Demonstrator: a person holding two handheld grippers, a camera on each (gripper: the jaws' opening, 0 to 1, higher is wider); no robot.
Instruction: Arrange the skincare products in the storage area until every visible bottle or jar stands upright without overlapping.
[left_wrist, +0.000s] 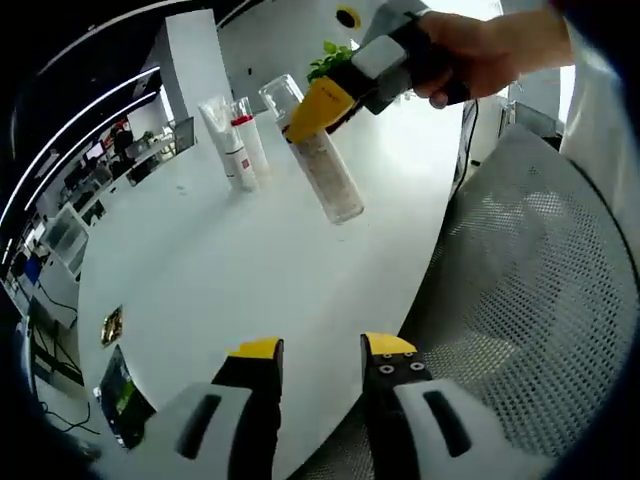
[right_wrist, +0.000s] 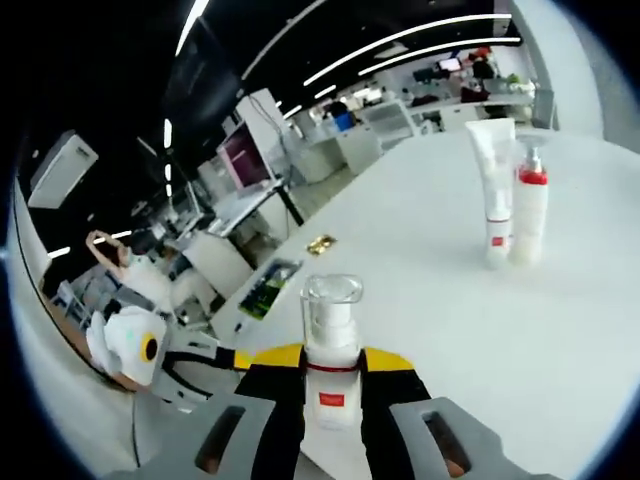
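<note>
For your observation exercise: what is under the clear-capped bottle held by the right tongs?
In the left gripper view, the clear-capped bottle hangs tilted in the right tongs above bare white table, and nothing lies beneath it. The bottle's middle is covered by the tongs.

the left gripper (left_wrist: 318, 362) has black jaws capped with yellow tips and pale grey slotted bodies. the right gripper (right_wrist: 331, 362) matches it. the person wears a white sleeve (left_wrist: 598, 110).
</note>
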